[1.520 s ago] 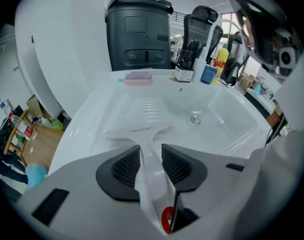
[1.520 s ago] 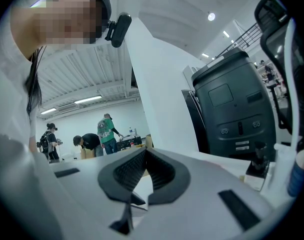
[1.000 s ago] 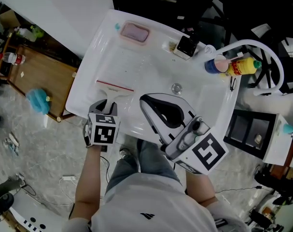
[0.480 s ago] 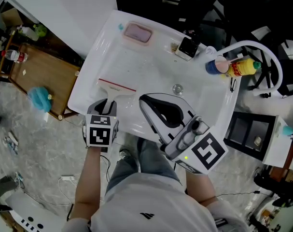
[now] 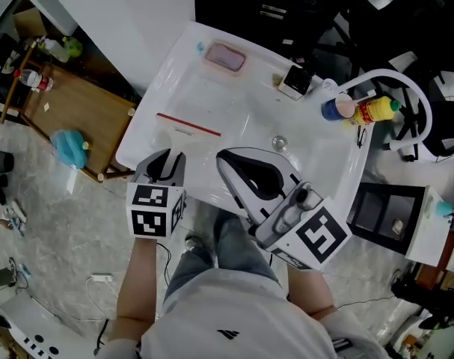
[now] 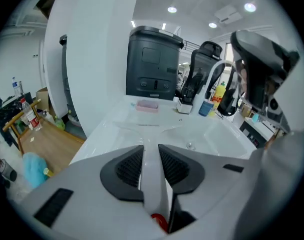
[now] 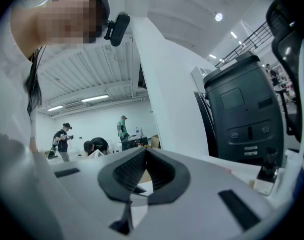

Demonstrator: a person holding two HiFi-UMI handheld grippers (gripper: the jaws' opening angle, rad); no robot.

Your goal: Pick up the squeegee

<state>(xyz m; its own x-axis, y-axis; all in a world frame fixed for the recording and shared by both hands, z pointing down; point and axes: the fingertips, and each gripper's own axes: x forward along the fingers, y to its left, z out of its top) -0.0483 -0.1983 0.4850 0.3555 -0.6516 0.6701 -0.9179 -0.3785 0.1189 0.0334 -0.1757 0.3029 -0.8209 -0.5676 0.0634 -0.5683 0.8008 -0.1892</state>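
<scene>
In the head view, your left gripper (image 5: 169,158) is mostly hidden under its marker cube (image 5: 153,209); only the two dark jaw tips show past it. From them the squeegee (image 5: 188,125) reaches out over the left part of the white sink (image 5: 234,99). Its red blade strip is clear, but the pale handle is hard to separate from the basin. I cannot tell whether the blade touches the surface. Your left forearm comes up from the bottom edge. Your right gripper (image 5: 221,158) is held beside it, over the near rim of the sink.

In the left gripper view, the jaws have just been closing, and both dark pads press on the white handle of the squeegee between them. The end of the handle is cut off at the bottom edge. The blade lies crosswise ahead of the jaws. The gripper points slanting downward.

In the right gripper view, the two jaws meet at their tips and hold nothing. This gripper looks level, past a dark box-shaped unit (image 7: 244,114).
</scene>
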